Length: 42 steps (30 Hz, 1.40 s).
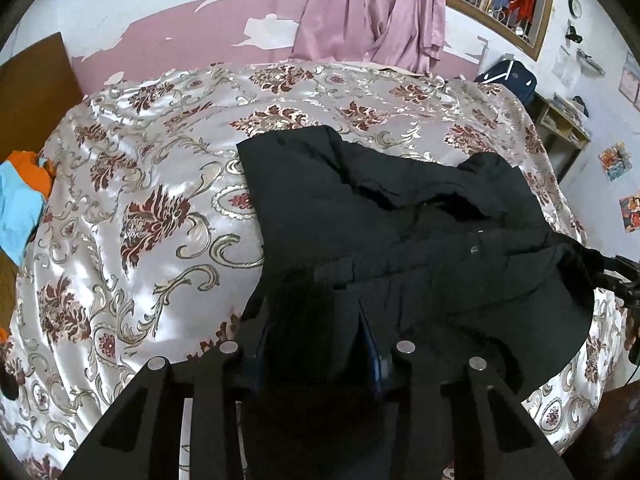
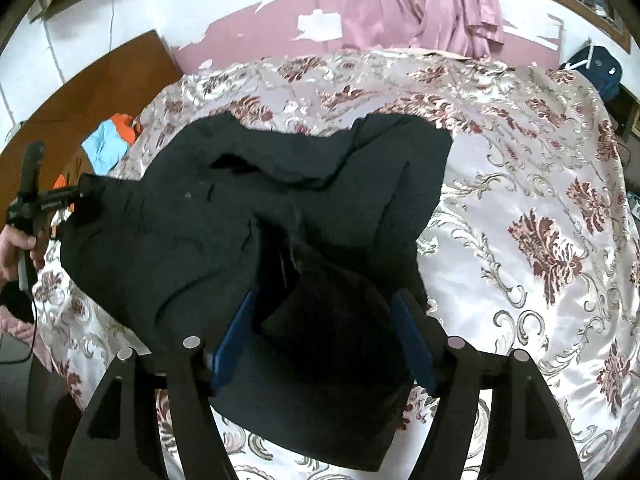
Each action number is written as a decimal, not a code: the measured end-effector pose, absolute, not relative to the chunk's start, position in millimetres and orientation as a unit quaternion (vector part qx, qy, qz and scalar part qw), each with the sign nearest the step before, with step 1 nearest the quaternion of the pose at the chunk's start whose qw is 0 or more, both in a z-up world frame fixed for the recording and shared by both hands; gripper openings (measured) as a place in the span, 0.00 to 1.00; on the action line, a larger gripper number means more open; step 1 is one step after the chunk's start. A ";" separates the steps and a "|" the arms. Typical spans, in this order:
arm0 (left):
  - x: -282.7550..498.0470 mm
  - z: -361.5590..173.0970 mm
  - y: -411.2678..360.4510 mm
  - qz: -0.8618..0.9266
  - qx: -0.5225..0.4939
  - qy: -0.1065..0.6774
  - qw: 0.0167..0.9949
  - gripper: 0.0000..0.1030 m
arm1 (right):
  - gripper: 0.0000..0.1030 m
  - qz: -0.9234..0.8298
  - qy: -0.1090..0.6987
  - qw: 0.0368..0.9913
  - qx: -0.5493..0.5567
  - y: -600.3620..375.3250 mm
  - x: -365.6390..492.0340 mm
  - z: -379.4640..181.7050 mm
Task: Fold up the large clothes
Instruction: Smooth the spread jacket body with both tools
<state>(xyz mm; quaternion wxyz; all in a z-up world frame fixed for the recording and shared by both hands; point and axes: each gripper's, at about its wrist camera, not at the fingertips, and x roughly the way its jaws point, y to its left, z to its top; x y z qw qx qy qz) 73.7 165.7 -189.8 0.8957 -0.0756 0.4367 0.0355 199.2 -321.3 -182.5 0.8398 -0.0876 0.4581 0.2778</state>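
Note:
A large black jacket (image 1: 360, 200) lies crumpled on a shiny floral bedspread (image 1: 140, 208). My left gripper (image 1: 314, 320) is shut on a bunched fold of the jacket's near edge, with dark cloth filling the gap between its fingers. In the right wrist view that same gripper (image 2: 80, 196) holds the jacket's (image 2: 280, 160) left end. My right gripper (image 2: 324, 300) stands open with its blue pads (image 2: 236, 336) wide apart. A fold of the jacket lies loose between them on the bedspread (image 2: 520, 208). It also shows at the left wrist view's right edge as the right gripper (image 1: 616, 276).
Blue and orange clothes (image 1: 20, 200) lie at the bed's left side by a brown wooden panel (image 1: 32, 92). A pink curtain (image 1: 372, 12) hangs behind the bed. A dark backpack (image 1: 508, 76) and shelf (image 1: 560, 128) stand at the far right. A hand (image 2: 16, 244) holds the left gripper.

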 end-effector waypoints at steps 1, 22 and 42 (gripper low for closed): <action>73.1 -190.1 165.5 0.036 -0.075 0.437 0.896 0.34 | 0.63 0.279 0.456 0.840 -0.091 -319.9 196.9 -183.2; 70.1 -195.0 166.4 0.034 -0.068 0.435 0.897 0.34 | 0.63 0.303 0.417 0.834 -0.197 -301.3 198.1 -164.0; 71.4 -200.8 165.5 0.033 -0.034 0.432 0.900 0.21 | 0.15 0.332 0.425 0.824 -0.173 -298.2 205.8 -175.5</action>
